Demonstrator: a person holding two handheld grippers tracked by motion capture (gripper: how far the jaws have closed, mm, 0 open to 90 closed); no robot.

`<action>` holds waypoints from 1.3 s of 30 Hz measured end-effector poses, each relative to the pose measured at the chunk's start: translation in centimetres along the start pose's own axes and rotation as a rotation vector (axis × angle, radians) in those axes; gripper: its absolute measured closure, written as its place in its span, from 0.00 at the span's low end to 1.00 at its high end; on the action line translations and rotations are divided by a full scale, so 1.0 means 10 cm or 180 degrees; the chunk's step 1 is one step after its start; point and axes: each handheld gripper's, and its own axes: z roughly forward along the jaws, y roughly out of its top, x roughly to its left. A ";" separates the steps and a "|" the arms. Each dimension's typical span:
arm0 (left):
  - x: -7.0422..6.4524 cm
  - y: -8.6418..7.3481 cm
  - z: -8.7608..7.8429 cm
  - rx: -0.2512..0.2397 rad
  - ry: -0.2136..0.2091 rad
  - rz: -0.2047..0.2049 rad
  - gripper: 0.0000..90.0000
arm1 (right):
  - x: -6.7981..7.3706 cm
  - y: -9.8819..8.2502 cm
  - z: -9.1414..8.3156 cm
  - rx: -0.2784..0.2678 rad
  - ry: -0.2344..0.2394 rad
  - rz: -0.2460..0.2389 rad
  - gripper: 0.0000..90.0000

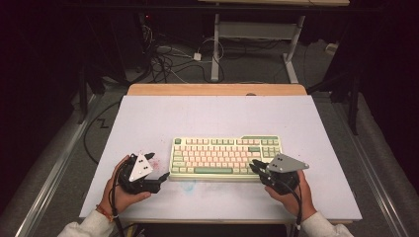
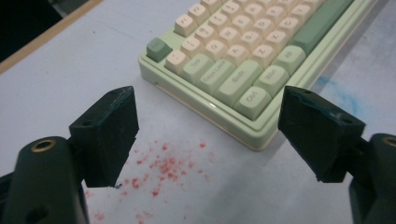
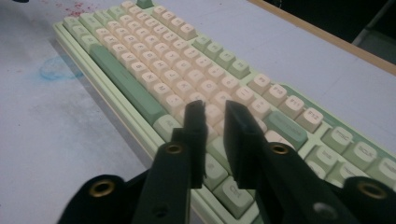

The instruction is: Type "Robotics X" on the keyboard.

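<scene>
White bench point(image 1: 148, 118) holds a green and cream keyboard point(image 1: 226, 157) in the lower middle of the high view. Its long side runs left to right, with bare room all around. At its left end, the left gripper point(image 1: 157, 170) has jaws wide open, holding nothing. Over its right end, the right gripper point(image 1: 255, 165) has jaws nearly closed, holding nothing.

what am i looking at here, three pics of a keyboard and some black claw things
A person's two hands each hold a black two-jaw tool. The high view looks down on the white table: the left tool sits at the keyboard's left end, the right tool at its right end. The other two pictures come from cameras riding on each tool. The left tool's jaws stand wide open over red specks on the table. The right tool's jaws are nearly together above the keys. Neither holds anything.
</scene>
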 end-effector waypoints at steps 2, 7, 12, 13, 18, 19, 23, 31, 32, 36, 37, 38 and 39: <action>-0.02 -0.03 -0.01 0.0017 -0.0005 -0.0012 0.22 | -0.01 0.05 0.07 0.0054 0.0051 0.0002 0.97; -0.04 -0.06 -0.06 0.0010 0.0004 -0.0064 0.22 | -0.01 0.17 0.27 0.0153 0.0143 -0.0078 1.00; -0.04 -0.06 -0.05 0.0034 0.0020 -0.0088 0.22 | -0.04 0.29 0.46 0.0207 0.0163 -0.0126 1.00; -0.05 -0.06 -0.05 0.0036 0.0008 -0.0091 0.22 | -0.05 0.31 0.50 0.0210 0.0162 -0.0118 1.00; -0.05 -0.06 -0.03 0.0062 0.0006 -0.0073 0.22 | -0.09 0.37 0.70 0.0320 0.0166 -0.0120 1.00; -0.05 -0.06 -0.03 0.0074 0.0006 -0.0077 0.22 | -0.09 0.37 0.72 0.0335 0.0169 -0.0118 1.00; -0.04 -0.07 -0.03 0.0091 0.0009 -0.0077 0.22 | -0.08 0.39 0.83 0.0416 0.0171 -0.0124 1.00; -0.04 -0.07 -0.03 0.0120 0.0016 -0.0069 0.22 | -0.09 0.38 0.94 0.0526 0.0138 -0.0122 1.00; -0.04 -0.07 -0.02 0.0129 0.0014 -0.0062 0.22 | -0.09 0.38 0.94 0.0531 0.0131 -0.0123 1.00; -0.04 -0.07 -0.02 0.0133 0.0006 -0.0056 0.22 | -0.09 0.37 0.97 0.0559 0.0109 -0.0128 1.00; -0.04 -0.07 -0.02 0.0132 0.0006 -0.0053 0.22 | -0.09 0.37 0.97 0.0553 0.0114 -0.0130 1.00; -0.04 -0.07 -0.02 0.0132 0.0000 -0.0056 0.22 | -0.09 0.37 0.97 0.0554 0.0114 -0.0133 1.00; -0.04 -0.07 -0.02 0.0137 -0.0002 -0.0057 0.22 | -0.09 0.37 0.97 0.0556 0.0110 -0.0132 1.00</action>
